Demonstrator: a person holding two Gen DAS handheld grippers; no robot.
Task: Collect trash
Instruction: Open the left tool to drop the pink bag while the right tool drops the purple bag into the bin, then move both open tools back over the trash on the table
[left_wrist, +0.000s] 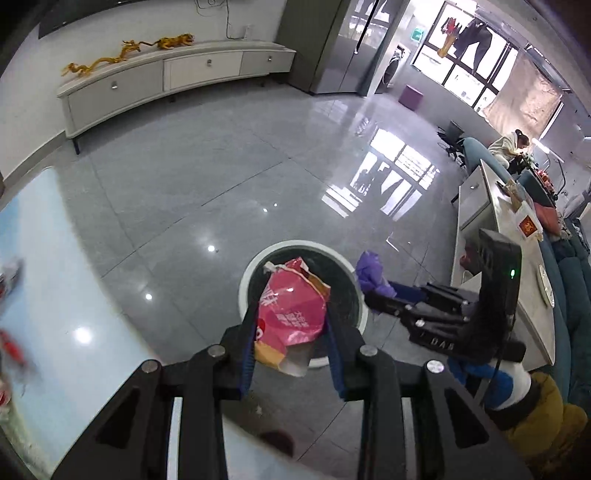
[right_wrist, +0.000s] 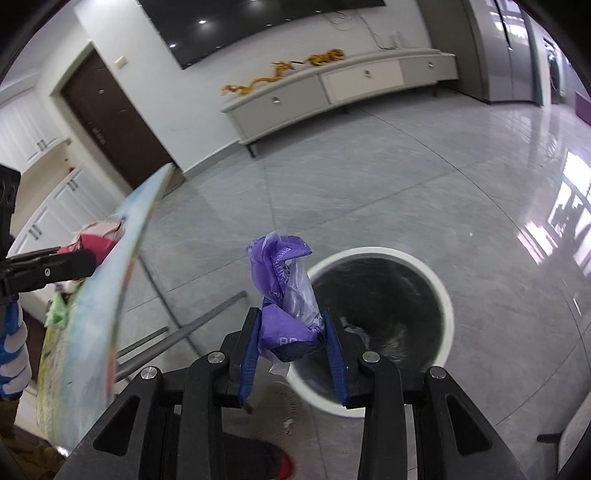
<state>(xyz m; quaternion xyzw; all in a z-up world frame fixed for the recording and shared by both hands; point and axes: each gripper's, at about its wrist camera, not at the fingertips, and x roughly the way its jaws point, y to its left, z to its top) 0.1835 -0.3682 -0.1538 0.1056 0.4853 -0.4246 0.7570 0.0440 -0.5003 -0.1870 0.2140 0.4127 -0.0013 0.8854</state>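
Note:
My left gripper (left_wrist: 291, 314) is shut on a crumpled pink and orange snack bag (left_wrist: 291, 314), held right over the round white-rimmed trash bin (left_wrist: 251, 273) on the floor. My right gripper (right_wrist: 291, 325) is shut on a crumpled purple plastic wrapper (right_wrist: 280, 288), just left of the same bin (right_wrist: 439, 288), which has some litter in its dark inside. In the left wrist view the right gripper (left_wrist: 373, 295) comes in from the right with the purple wrapper (left_wrist: 369, 269) at the bin's rim. In the right wrist view the left gripper (right_wrist: 70, 262) shows at the left edge with the pink bag (right_wrist: 96, 243).
A light blue glass table (left_wrist: 55, 295) lies at the left with blurred red litter on it; its edge (right_wrist: 122, 266) crosses the right wrist view. A long white cabinet (left_wrist: 166, 81) lines the far wall. A grey counter (left_wrist: 517, 295) and a seated person (left_wrist: 513, 144) are at the right.

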